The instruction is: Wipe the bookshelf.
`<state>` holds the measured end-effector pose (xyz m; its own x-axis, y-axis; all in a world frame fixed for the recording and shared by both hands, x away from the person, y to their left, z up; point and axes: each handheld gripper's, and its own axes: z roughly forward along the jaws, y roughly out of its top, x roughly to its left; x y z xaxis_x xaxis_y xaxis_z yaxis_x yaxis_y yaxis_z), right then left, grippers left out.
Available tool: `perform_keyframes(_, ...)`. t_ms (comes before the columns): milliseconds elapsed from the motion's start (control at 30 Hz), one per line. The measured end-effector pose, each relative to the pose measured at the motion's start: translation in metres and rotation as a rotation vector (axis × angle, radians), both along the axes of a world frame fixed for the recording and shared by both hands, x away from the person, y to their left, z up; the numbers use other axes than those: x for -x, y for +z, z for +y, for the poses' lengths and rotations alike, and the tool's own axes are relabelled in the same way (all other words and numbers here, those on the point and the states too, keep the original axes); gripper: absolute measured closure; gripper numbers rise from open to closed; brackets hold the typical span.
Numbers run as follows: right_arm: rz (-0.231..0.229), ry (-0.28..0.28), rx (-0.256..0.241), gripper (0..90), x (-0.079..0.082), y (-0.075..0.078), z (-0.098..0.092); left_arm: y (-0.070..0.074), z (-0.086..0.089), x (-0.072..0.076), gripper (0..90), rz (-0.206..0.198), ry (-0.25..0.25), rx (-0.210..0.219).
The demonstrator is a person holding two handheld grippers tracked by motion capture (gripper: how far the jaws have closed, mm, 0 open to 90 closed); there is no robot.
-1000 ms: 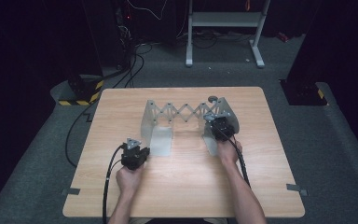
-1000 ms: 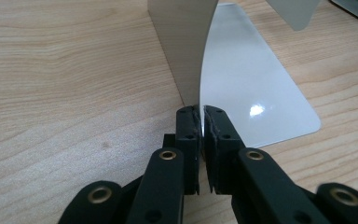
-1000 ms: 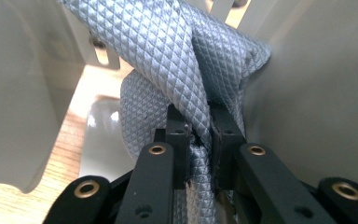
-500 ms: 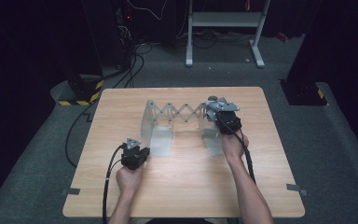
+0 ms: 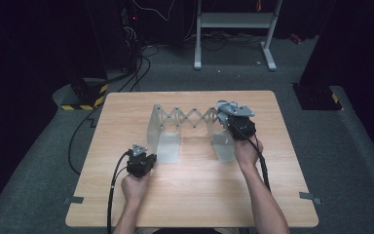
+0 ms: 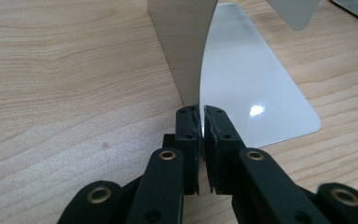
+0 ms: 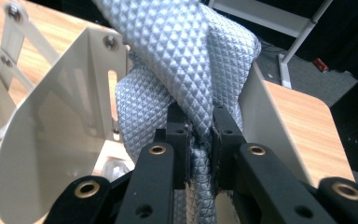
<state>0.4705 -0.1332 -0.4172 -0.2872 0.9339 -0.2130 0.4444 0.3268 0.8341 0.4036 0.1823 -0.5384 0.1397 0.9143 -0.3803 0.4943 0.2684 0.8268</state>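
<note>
At centre-right of the high view, the right gripper (image 5: 230, 111), clamped on quilted grey cloth (image 7: 193, 60), has moved up over the rack (image 5: 187, 119), nearing placement. The left gripper (image 6: 201, 122) pinches the rack's base plate (image 6: 242, 84).

Bare table (image 5: 195, 190) lies open before the rack (image 5: 187, 119).

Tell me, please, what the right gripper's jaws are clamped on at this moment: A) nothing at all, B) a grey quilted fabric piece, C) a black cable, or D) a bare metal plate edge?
B: in the right gripper view, the right gripper pinches the grey diamond-textured fabric between its shut jaws, beside the rack.
</note>
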Motion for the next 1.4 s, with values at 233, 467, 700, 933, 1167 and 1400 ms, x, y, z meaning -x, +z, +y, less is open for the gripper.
perform_keyframes(233,0.04,-0.002,0.017,81.4,0.0,-0.021,-0.001,0.0,0.0,0.0,83.8,0.001,-0.001,0.0)
perform_keyframes(467,0.141,-0.009,0.032,81.3,-0.007,-0.057,-0.001,0.0,0.0,0.0,83.8,0.0,0.0,0.0)
perform_keyframes(700,0.228,-0.014,0.066,81.2,-0.013,-0.089,-0.003,0.0,0.0,0.0,83.6,0.001,-0.002,0.0)
perform_keyframes(933,0.227,-0.005,0.055,81.3,-0.012,-0.085,-0.005,0.0,0.0,0.0,83.6,0.0,-0.001,0.0)
perform_keyframes(1167,0.159,0.001,-0.014,81.2,-0.005,-0.055,-0.01,0.0,-0.001,0.0,83.8,-0.001,0.001,-0.001)
perform_keyframes(1400,0.09,0.01,-0.051,81.2,0.0,-0.025,-0.012,0.0,0.0,0.0,84.0,0.001,-0.001,0.001)
